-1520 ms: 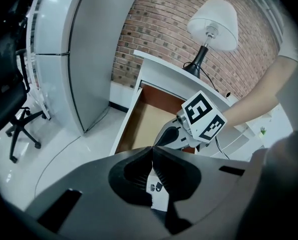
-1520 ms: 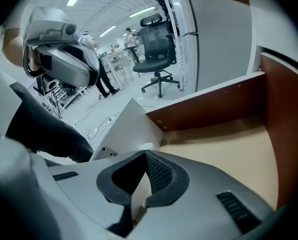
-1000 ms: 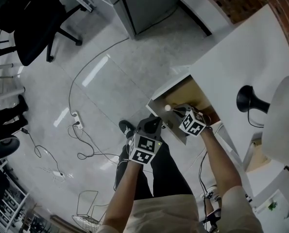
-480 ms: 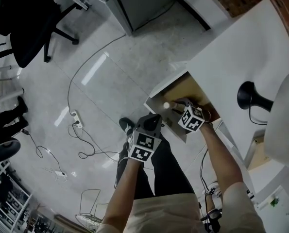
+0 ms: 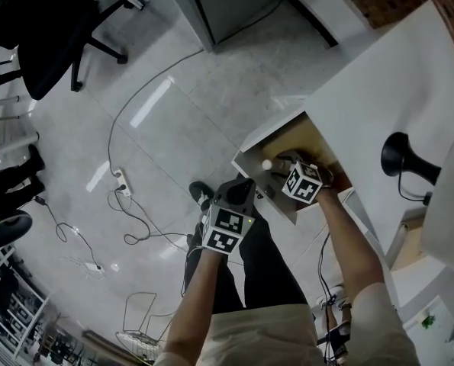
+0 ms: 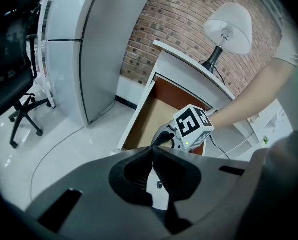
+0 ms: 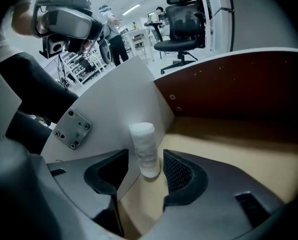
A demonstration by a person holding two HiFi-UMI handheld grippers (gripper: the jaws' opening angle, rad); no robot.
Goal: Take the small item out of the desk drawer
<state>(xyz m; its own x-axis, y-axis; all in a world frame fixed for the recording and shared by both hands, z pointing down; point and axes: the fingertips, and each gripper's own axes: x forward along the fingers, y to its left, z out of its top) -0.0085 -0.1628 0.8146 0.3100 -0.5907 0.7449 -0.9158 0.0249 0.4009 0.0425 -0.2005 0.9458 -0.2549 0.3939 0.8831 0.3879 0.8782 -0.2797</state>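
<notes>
A small white cylinder [image 7: 144, 149] stands upright just inside the open wooden drawer [image 7: 229, 84], against its white front panel. My right gripper [image 7: 143, 171] reaches into the drawer with a jaw on each side of the cylinder. Its jaws are opening, and a gap shows at the left pad. In the head view the cylinder [image 5: 267, 164] shows at the drawer's front edge [image 5: 261, 193], just ahead of the right gripper [image 5: 278, 171]. My left gripper [image 5: 244, 187] hangs outside the drawer above the person's legs, jaws shut and empty, and faces the drawer [image 6: 154, 114].
The white desk [image 5: 379, 105] carries a lamp with a black base [image 5: 398, 155]. A grey cabinet [image 5: 227, 6] stands beyond the drawer. A black office chair [image 5: 51, 44] and cables with a power strip [image 5: 123, 193] lie on the floor to the left.
The head view has shifted slightly. Both grippers and the white cylinder keep nearly the same places at the drawer's front.
</notes>
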